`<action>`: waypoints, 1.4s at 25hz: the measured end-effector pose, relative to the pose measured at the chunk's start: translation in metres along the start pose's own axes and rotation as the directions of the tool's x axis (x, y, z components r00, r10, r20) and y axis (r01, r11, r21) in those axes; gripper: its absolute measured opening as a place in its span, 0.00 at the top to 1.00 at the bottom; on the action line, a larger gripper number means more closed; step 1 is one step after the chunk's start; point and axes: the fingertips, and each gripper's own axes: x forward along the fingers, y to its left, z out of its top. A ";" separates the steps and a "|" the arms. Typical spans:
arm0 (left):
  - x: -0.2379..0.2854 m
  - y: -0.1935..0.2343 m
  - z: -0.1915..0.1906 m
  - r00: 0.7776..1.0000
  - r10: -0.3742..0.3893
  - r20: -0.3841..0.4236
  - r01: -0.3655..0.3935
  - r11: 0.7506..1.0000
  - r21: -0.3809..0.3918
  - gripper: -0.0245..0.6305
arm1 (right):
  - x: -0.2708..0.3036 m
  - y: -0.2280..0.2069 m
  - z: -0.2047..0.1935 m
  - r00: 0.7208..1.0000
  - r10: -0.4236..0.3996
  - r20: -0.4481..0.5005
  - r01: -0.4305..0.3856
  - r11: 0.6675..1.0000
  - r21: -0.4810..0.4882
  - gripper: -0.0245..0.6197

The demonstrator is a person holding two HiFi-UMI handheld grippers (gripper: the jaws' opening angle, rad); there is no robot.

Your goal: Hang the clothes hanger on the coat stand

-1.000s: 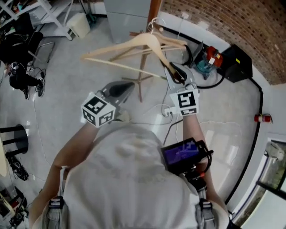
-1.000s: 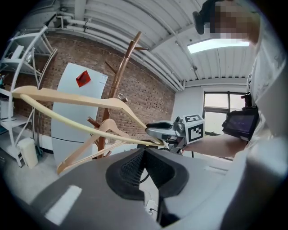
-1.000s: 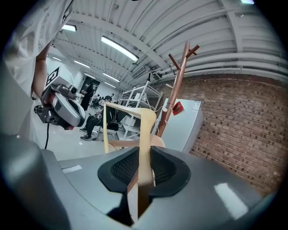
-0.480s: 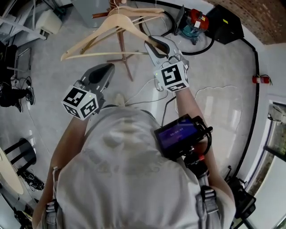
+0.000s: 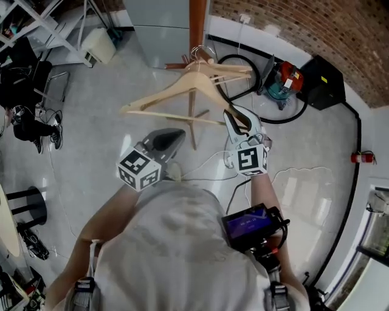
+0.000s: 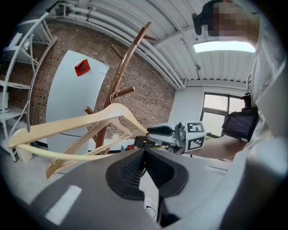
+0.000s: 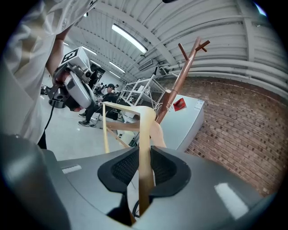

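Note:
A pale wooden clothes hanger (image 5: 176, 100) hangs in the air in front of me, its metal hook (image 5: 200, 53) right beside the red-brown pole of the coat stand (image 5: 197, 18). My right gripper (image 5: 238, 119) is shut on the hanger's right arm, and the wood (image 7: 144, 170) runs up between its pads. In the right gripper view the coat stand (image 7: 180, 81) rises just behind the hanger. My left gripper (image 5: 165, 138) hovers lower left of the hanger, apart from it, shut with nothing in it. From the left gripper (image 6: 143, 152) I see the hanger (image 6: 90, 122) in front of the stand (image 6: 121, 76).
What looks like a second pale hanger (image 5: 230, 67) sits by the stand. On the floor lie a black hose (image 5: 243, 61), a red and teal machine (image 5: 282, 79), a black box (image 5: 322, 76) and white cables (image 5: 206, 164). A grey-white panel (image 5: 164, 24) stands behind; a person (image 5: 27, 112) sits at left.
The right gripper and the hanger have sunk a little, the hook staying close to the stand. The left gripper has also come down, still shut and empty. My head view has swung.

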 end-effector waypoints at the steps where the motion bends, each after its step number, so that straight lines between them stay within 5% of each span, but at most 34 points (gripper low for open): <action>1: -0.001 0.001 0.000 1.000 0.002 -0.002 -0.002 1.000 0.000 0.96 | 0.001 0.001 0.000 1.000 0.003 0.000 -0.003 1.000 -0.003 0.82; 17: -0.020 0.023 -0.002 0.996 0.090 0.002 -0.090 0.996 -0.009 0.96 | 0.065 -0.010 -0.048 0.996 0.033 -0.083 -0.036 0.999 -0.037 0.80; 27: -0.035 0.036 0.009 0.991 0.123 0.043 -0.122 0.992 -0.039 0.96 | 0.054 -0.026 -0.016 1.000 -0.017 -0.007 0.017 0.999 0.036 0.70; 35: -0.038 0.004 -0.011 0.993 0.116 0.004 -0.116 0.993 -0.029 0.96 | -0.010 -0.012 -0.009 0.998 -0.052 0.020 0.050 0.992 0.114 0.92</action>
